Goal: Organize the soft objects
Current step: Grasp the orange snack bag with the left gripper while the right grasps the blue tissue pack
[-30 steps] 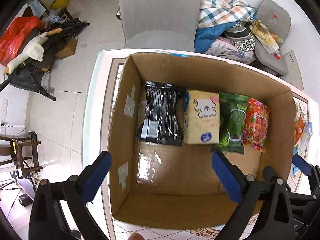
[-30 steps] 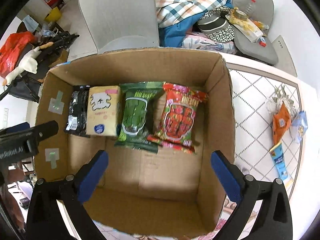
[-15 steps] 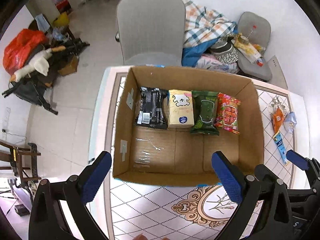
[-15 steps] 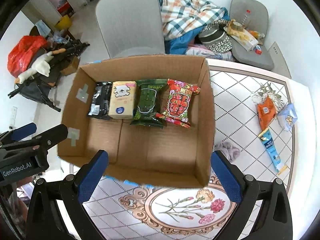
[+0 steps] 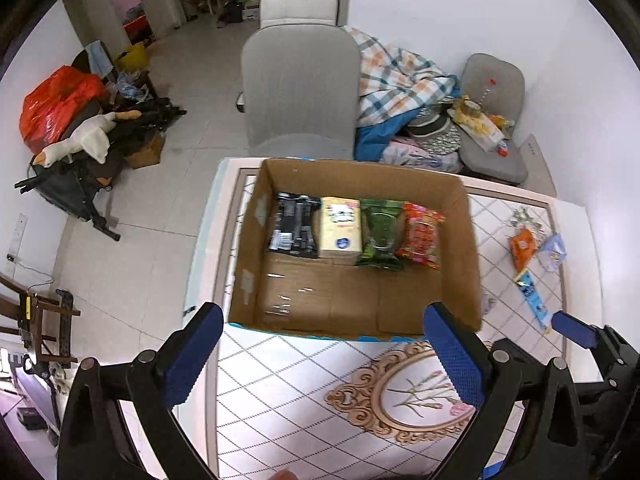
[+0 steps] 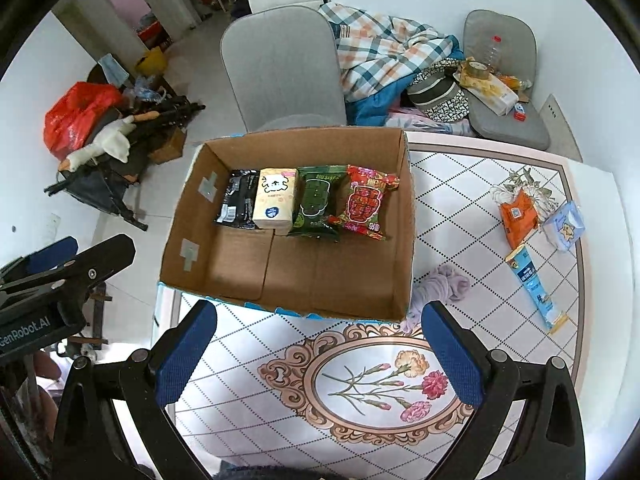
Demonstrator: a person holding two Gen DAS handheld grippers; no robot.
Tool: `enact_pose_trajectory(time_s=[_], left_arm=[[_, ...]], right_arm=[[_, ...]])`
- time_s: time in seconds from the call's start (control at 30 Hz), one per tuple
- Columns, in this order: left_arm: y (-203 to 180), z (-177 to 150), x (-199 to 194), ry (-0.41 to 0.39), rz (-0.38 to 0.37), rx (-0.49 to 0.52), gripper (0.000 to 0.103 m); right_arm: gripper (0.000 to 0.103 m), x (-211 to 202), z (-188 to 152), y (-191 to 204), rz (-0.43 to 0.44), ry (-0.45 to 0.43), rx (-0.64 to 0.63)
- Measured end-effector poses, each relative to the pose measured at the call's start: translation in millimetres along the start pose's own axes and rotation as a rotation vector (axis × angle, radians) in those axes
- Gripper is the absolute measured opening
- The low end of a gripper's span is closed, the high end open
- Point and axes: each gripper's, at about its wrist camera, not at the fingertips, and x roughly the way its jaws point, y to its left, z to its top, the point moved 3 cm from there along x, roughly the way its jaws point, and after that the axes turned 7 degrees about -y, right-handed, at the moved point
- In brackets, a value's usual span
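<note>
An open cardboard box (image 6: 402,240) (image 5: 464,240) stands on the patterned table. Along its far wall lie a black pack (image 6: 237,204), a cream tissue pack (image 6: 276,198), a green pack (image 6: 316,200) and a red pack (image 6: 366,202). On the table right of the box lie an orange pack (image 6: 518,212), a pale blue pack (image 6: 564,226), a blue tube (image 6: 534,284) and a purple cloth (image 6: 442,286). My left gripper (image 5: 320,360) and right gripper (image 6: 318,358) are both open and empty, held above the table in front of the box.
A grey chair (image 6: 280,68) stands behind the table. A plaid blanket and clothes (image 6: 392,56) are piled beside it, with a cluttered grey cushion (image 6: 500,80). A red bag and floor clutter (image 6: 100,128) lie at the left. The table's left edge (image 5: 208,264) borders tiled floor.
Both grippers have pulled back and up from over the box. The box now looks smaller and farther, and the table in front of it has come into view.
</note>
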Motion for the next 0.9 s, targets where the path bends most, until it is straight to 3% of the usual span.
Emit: enact_pose_trajectory(time_s=[0.17,0.4,0.53,0.7,0.9], left_arm=[[-54.1,5.4,2.2,-0.007,-0.016,0.101,0.102],[-181.9,28.2,40.8,0.006,-0.056,0.33,0.102],[-262.6,42.5,81.0,0.023,-0.053,0.492,0.102],[-349.2,49.5,150.5,0.137,-0.1,0.632,0.102],[-423.3,33.9,213.8,0.215,-0.108,0.784,0.1]], right_arm=[[0.103,-10.2,-1.4,-46.0,0.003,-0.005,0.088],[0.103,-27.8,2.7,-180.9,-0.103,-0.026,0.304],[0.103,-29.1,8.7,-269.6,-0.155,-0.029,0.446],[0.103,-14.6,17.6,-359.6,-0.191,-0.014,0.563],[0.103,31.0,32.6,-439.6,-0.179,0.032,0.681]])
